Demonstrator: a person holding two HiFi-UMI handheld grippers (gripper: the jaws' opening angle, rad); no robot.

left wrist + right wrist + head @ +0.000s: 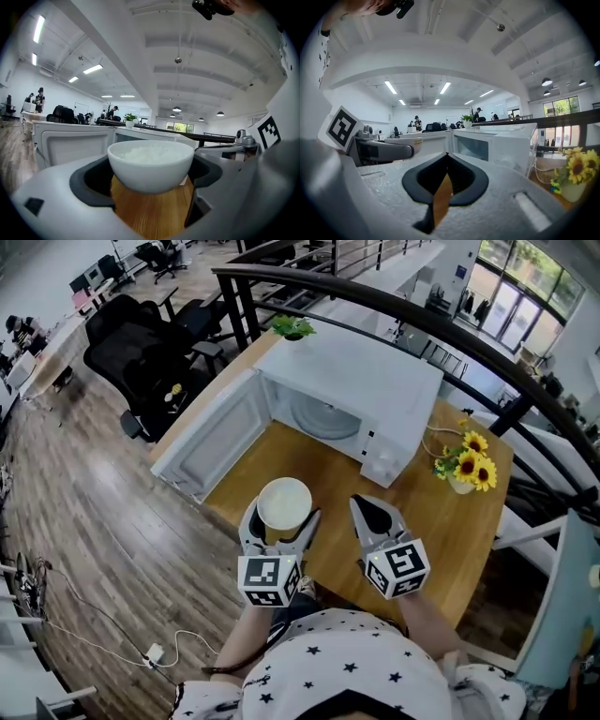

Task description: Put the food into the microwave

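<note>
Gripping a rice bowl [284,503] in the left tool [281,517], jaws pressed against its sides, over the counter [450,521] just before the open microwave [366,381], door [211,432] swung out leftward. Holding nothing in the right tool [373,512], jaws closed tip to tip, just right of the bowl.

Open-plan office: wood-plank floor [103,512], black swivel chairs [141,362], curved dark railing [272,273], strip lights [93,69] on white ceiling [197,51].
</note>
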